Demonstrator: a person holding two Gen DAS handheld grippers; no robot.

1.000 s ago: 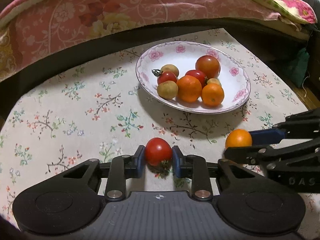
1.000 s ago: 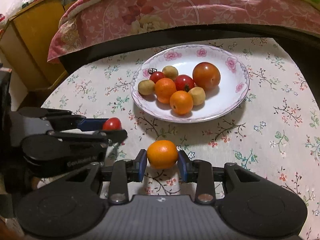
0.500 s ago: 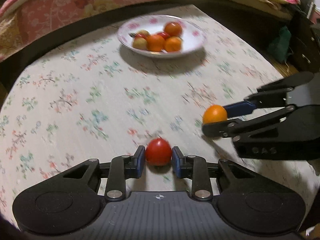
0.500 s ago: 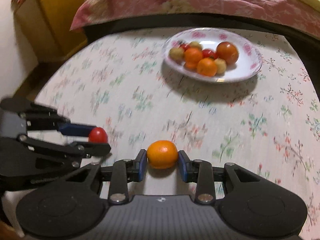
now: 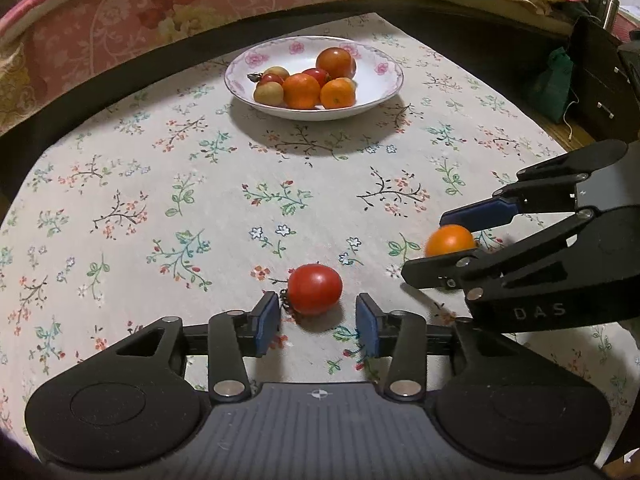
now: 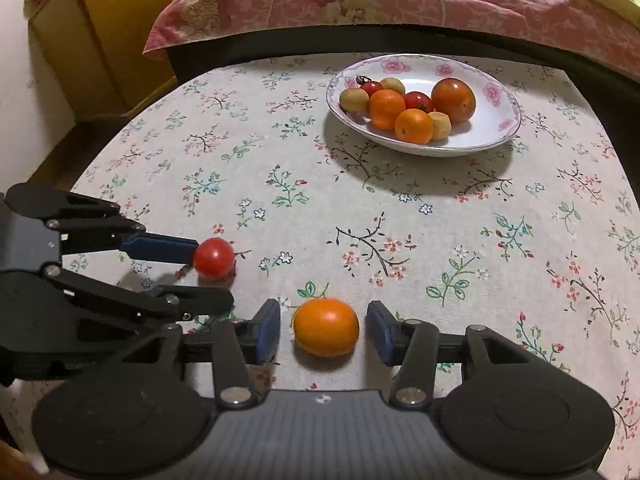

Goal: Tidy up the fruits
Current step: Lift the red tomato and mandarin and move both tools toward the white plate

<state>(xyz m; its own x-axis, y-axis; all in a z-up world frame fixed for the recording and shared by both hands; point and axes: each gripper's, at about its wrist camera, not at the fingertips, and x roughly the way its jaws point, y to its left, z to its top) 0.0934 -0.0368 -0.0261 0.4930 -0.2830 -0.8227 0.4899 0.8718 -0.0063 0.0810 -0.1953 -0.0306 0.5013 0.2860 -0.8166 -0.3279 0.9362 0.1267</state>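
A red tomato [image 5: 315,289] lies on the flowered tablecloth between the pads of my left gripper [image 5: 318,322], whose jaws are opening; the pads stand clear of it. An orange tangerine [image 6: 326,332] rests on the cloth between the pads of my right gripper [image 6: 323,330], jaws also opening, a gap on each side. In the left wrist view the right gripper [image 5: 452,246] reaches in from the right with the tangerine [image 5: 450,240]. The right wrist view has the left gripper [image 6: 208,268] at the left by the tomato [image 6: 214,258]. A flowered white plate [image 5: 384,80] farther back holds several tomatoes and tangerines.
A bed with a pink quilt [image 5: 160,4] runs along the table's far edge. A yellow cabinet [image 6: 100,40] stands at the far left in the right wrist view. A dark cabinet and a green bag [image 5: 554,84] sit at the right past the table edge.
Both grippers carried their fruit back from the plate toward the near part of the table, set it on the cloth and opened their jaws off it.
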